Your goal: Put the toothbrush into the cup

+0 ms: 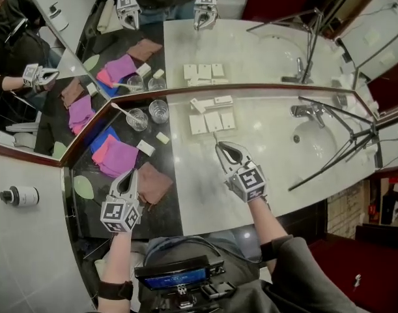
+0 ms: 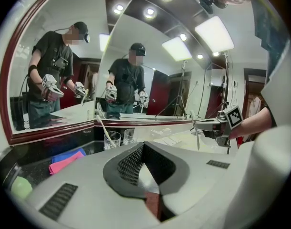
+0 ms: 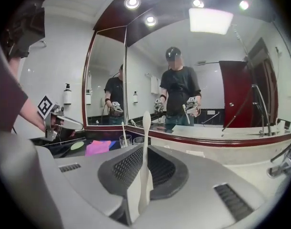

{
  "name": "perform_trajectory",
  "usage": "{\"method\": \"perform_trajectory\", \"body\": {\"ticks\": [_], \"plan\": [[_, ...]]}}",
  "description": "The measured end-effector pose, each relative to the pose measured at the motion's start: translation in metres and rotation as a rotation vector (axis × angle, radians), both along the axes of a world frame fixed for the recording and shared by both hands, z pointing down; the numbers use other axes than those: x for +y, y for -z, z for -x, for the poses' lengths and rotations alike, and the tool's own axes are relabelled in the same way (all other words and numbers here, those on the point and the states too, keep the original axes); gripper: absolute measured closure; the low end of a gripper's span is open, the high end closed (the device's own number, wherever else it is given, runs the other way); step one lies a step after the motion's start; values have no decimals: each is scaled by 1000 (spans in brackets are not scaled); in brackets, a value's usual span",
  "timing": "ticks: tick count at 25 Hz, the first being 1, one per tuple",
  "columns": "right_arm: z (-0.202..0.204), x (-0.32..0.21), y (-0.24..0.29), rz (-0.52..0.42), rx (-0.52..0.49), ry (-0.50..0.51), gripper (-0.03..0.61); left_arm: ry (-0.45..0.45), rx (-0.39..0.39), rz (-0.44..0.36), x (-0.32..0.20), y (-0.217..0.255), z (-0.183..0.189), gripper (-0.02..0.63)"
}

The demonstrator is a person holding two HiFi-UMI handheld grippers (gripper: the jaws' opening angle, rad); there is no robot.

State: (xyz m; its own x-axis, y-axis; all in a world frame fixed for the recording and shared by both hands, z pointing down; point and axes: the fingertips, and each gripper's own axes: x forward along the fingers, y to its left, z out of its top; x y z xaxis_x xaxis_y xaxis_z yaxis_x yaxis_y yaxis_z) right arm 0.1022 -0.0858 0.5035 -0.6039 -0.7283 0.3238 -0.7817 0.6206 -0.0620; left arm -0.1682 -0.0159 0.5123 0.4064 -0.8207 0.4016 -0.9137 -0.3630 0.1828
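Right gripper: (image 1: 221, 150) held over the pale counter (image 1: 264, 142), its jaws clamped on the toothbrush (image 3: 145, 147).
Toothbrush: white, upright between the right gripper's jaws with its head uppermost. It is off the counter and well apart from both cups, to their right in the head view.
Left gripper: (image 1: 129, 177) jaws together with nothing between them. It is held over the dark counter section (image 1: 166, 220), near the brown cloth (image 1: 154, 183).
First cup: (image 1: 137, 119) clear glass on the dark counter section at the foot of the mirror (image 1: 251, 51). A white brush (image 1: 120, 111) leans out of it to the left.
Second cup: (image 1: 158, 111) clear glass, just beside the first cup on its right.
Cloths: a pink-purple cloth (image 1: 117, 156) lies partly over a blue cloth (image 1: 99, 139). The brown cloth lies nearer the person.
Small items: two white bars (image 1: 145, 148) lie between the cups and the cloths. A green oval item (image 1: 83, 187) sits at the left edge. White flat packets (image 1: 212, 119) lie on the pale counter.
Basin: (image 1: 319, 145) set in the pale counter at the right, with a chrome tap (image 1: 306, 111) at its rim.
Tripod: (image 1: 348, 135) its dark legs stand over the basin.
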Motion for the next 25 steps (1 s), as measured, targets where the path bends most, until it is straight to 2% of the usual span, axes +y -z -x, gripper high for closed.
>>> {"method": "perform_trajectory", "body": {"ticks": [3,9,17,25], "plan": [[-9,1,4,-7,-44,-44,529,-8,-2,0,-1,2,-4,614],[5,-17,14,-45,-66,-31,529,-36,-9,10,-5,-2,-15,614],[88,-92,37,-143,-103,88,529,-76,-9,-5,-44,-9,-29,614],[158,-159,24,-169,-136,156,528,-129,-24,-30,-95,-20,-40,614]]}}
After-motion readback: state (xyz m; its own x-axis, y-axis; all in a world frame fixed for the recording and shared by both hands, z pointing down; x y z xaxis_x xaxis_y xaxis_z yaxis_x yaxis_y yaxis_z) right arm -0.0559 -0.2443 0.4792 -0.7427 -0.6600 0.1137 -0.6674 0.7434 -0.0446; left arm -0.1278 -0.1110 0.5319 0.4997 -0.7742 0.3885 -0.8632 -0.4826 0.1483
